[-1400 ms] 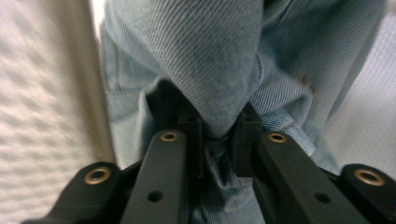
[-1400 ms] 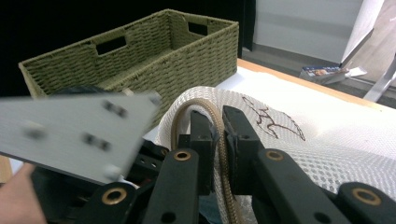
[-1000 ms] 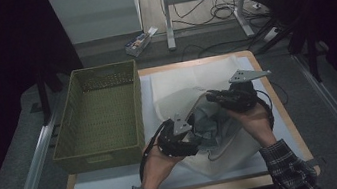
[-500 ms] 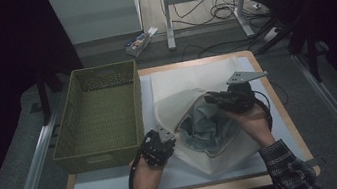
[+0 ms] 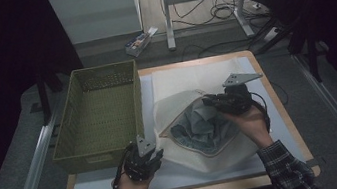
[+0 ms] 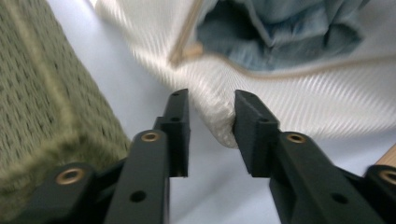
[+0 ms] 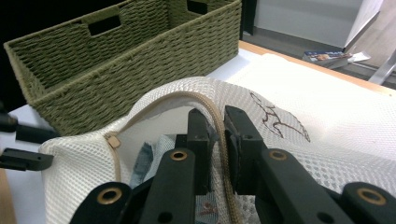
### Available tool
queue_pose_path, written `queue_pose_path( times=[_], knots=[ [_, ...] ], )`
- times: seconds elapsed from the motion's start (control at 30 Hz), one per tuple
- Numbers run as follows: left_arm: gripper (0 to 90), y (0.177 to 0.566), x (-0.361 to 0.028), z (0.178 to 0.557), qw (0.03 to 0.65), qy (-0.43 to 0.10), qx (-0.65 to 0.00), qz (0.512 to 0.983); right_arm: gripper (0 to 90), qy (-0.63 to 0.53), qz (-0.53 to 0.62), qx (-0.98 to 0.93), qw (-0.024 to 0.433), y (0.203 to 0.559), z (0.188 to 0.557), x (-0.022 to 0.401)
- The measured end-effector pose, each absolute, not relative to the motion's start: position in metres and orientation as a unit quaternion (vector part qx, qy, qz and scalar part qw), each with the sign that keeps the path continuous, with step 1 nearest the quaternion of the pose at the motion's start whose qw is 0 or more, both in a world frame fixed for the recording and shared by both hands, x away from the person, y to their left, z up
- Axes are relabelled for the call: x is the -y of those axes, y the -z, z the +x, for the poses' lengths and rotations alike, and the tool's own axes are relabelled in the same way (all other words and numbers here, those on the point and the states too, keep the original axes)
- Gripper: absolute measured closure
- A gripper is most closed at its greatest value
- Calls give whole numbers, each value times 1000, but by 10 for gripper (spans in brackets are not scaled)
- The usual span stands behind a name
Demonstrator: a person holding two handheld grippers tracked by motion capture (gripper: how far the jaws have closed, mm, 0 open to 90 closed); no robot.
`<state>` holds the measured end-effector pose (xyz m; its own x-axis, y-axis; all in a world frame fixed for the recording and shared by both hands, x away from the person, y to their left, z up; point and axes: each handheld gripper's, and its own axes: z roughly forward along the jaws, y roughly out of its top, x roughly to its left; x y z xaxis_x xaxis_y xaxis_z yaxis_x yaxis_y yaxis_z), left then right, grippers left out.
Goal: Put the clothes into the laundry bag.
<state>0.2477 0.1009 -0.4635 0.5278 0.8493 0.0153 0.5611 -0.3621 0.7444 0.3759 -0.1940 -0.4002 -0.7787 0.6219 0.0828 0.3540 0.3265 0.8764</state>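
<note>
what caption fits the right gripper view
Right gripper pinching the zipper rim of a white mesh bag beside a green basket.

The laundry bag (image 7: 327,140) is white mesh cloth, coarse and matt, edged with a smooth tan zip band. Inside lies soft grey-blue denim-like cloth (image 6: 280,28), creased and dull. At the frame's left, the basket (image 5: 99,115) is rough olive woven cord. The bench (image 5: 280,108) shows pale wood under smooth white sheeting.
</note>
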Motion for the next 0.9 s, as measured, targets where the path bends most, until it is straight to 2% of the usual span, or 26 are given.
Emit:
queue_pose_path(
  times=[0.17,0.23,0.43,0.53,0.6,0.7,0.73,0.9],
  knots=[
    [624,455,-91,252,351,-213,-424,808,806,-494,297,-806,133,399,373,191],
    [586,461,-84,258,334,-214,-422,815,809,-495,292,-807,134,396,369,189],
    [553,470,-83,261,333,-202,-426,816,814,-494,284,-810,140,389,359,193],
    [446,465,-87,259,356,-195,-425,809,817,-484,278,-818,139,389,344,202],
    [419,459,-92,259,375,-189,-428,801,818,-483,278,-819,137,390,340,204],
    [335,452,-96,260,388,-183,-426,797,819,-473,277,-826,130,399,330,210],
    [281,450,-98,260,392,-180,-424,796,819,-463,276,-833,125,408,323,212],
    [203,444,-102,264,407,-160,-417,797,817,-447,275,-844,113,425,311,215]
  ],
)
